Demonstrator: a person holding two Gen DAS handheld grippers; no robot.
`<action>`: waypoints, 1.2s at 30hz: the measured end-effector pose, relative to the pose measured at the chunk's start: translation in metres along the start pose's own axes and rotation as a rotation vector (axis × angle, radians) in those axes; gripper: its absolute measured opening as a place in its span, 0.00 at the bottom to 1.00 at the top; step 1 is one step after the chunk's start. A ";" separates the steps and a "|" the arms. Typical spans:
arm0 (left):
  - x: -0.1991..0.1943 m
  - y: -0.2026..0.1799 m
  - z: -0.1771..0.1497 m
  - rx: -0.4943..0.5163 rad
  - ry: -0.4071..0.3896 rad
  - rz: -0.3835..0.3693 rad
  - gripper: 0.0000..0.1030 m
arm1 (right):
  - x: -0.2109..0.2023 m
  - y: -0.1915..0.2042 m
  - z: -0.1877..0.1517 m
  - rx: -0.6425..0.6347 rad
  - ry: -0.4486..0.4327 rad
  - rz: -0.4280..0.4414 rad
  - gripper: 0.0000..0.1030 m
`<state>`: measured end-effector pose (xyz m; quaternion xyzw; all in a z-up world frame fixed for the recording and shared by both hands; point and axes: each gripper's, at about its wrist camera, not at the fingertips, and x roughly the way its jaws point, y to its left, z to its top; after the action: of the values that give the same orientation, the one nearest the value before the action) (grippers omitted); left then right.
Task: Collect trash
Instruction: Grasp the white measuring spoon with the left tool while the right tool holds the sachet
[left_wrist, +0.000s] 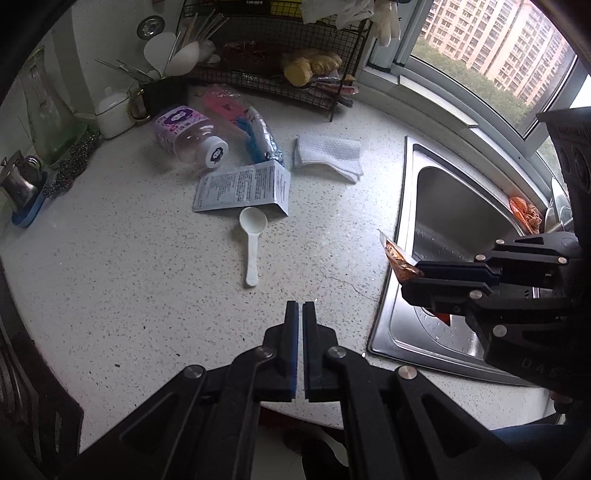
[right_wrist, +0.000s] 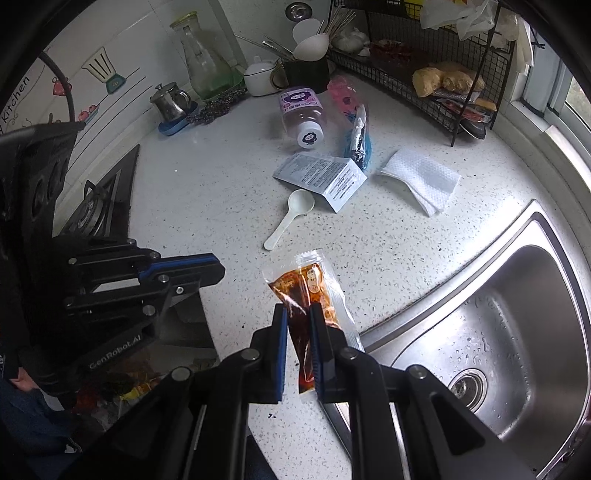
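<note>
My right gripper (right_wrist: 298, 312) is shut on a brown sauce packet (right_wrist: 308, 286), held above the counter's front edge beside the sink; the same packet (left_wrist: 400, 260) and right gripper (left_wrist: 408, 275) show at the right of the left wrist view. My left gripper (left_wrist: 300, 306) is shut with nothing between its fingers, above the speckled counter (left_wrist: 129, 266). Ahead of it lie a white plastic spoon (left_wrist: 252, 240), a printed leaflet (left_wrist: 243, 188), a toppled bottle with a purple label (left_wrist: 188, 134), a pink and blue plastic wrapper (left_wrist: 243, 118) and a folded white paper towel (left_wrist: 328, 157).
A steel sink (right_wrist: 509, 332) lies to the right. A black wire rack (left_wrist: 280, 62) with ginger stands at the back. Utensil cup, white jar, glass carafe and metal pot (right_wrist: 171, 101) line the back wall. A gas hob (right_wrist: 99, 206) sits at the left.
</note>
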<state>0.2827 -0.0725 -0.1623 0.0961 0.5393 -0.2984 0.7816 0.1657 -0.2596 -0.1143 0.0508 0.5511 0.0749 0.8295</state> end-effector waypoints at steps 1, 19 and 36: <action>0.003 0.002 0.004 0.001 0.001 0.002 0.01 | 0.003 -0.003 0.003 0.000 0.003 0.001 0.10; 0.085 0.039 0.056 -0.038 0.105 0.063 0.37 | 0.050 -0.052 0.042 0.026 0.062 0.005 0.10; 0.121 0.043 0.075 -0.030 0.137 0.045 0.37 | 0.073 -0.070 0.044 0.059 0.109 0.025 0.10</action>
<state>0.3947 -0.1172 -0.2487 0.1165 0.5935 -0.2655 0.7508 0.2386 -0.3152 -0.1751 0.0781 0.5968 0.0717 0.7954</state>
